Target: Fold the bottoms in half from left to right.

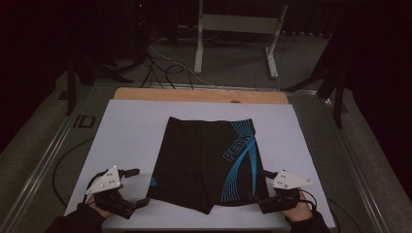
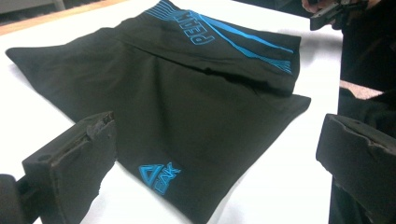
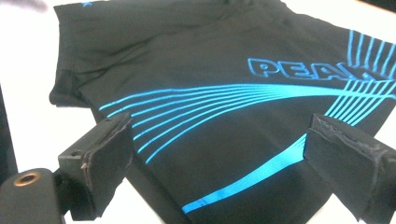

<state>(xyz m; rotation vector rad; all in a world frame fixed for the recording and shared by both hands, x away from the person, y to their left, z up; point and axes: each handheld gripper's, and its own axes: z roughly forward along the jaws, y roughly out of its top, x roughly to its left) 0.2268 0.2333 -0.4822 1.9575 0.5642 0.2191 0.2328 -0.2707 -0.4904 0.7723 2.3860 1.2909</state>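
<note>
Right now both grippers sit at the near edge of the white table, one on either side of a pair of black shorts with blue stripes, spread flat.

Starting from the left: the left gripper has its jaws spread wide with nothing between them. Seen along them in the left gripper view, the near hem corner of the shorts, the one with the small blue logo, lies just ahead of and between the fingers, apart from both pads.

Across the cloth, the right gripper is likewise released. In the right gripper view its fingers straddle the striped leg, and the fabric edge runs in between them; it looks untouched, though the dim light makes that hard to swear to.

My read is that this is the approach before the grasp, most likely for a fold. Next, each gripper would have to slide forward low over the table so one pad gets under the hem, then close on its own corner.
</note>
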